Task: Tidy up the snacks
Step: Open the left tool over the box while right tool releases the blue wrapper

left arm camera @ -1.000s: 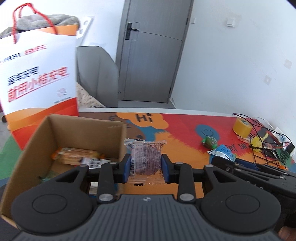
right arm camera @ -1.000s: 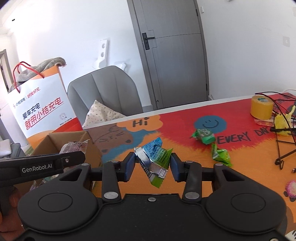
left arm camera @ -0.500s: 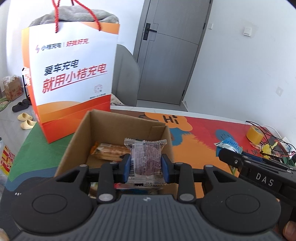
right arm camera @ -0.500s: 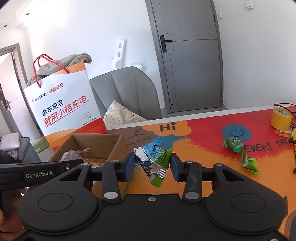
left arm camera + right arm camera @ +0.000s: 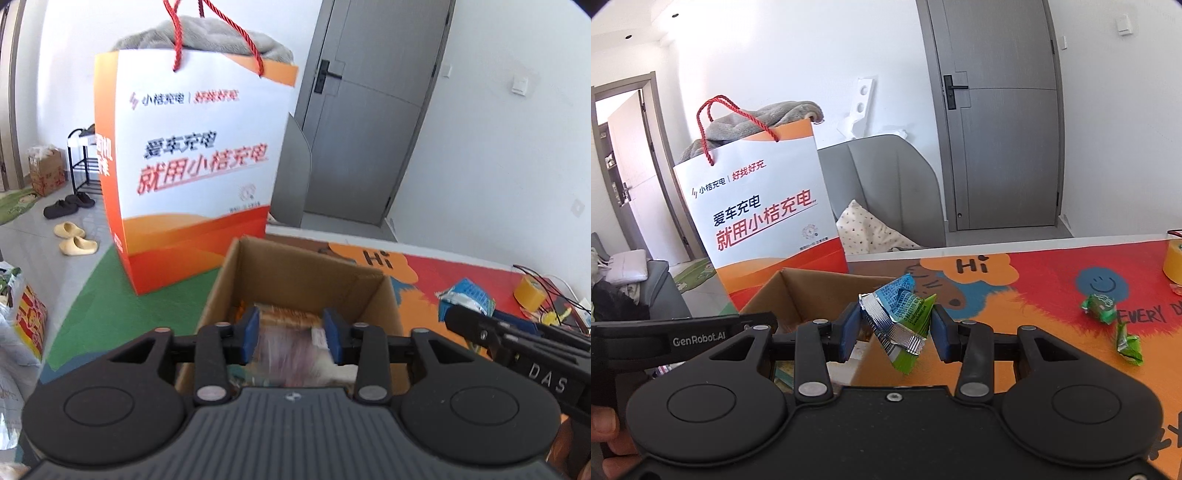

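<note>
An open cardboard box [image 5: 236, 280] stands on the table's left end; it also shows in the right wrist view [image 5: 798, 291]. My left gripper [image 5: 291, 332] hangs over the box with its jaws apart. The purple snack packet [image 5: 288, 354] is a blur just below them, over the snacks in the box. My right gripper [image 5: 895, 330] is shut on a blue and green foil packet [image 5: 899, 321], just right of the box's near corner; that packet also shows in the left wrist view [image 5: 465, 295]. Two green candies [image 5: 1102, 304] [image 5: 1126, 345] lie on the mat to the right.
A tall orange and white paper bag [image 5: 192, 177] with red cord handles stands behind the box. A yellow tape roll [image 5: 528, 293] and a black wire rack [image 5: 554, 295] are at the far right. A grey chair [image 5: 886, 184] stands behind the table.
My left gripper has opened over the box, and the purple packet has slipped from between the pads and is dropping. Both grippers have moved left, toward the box.
</note>
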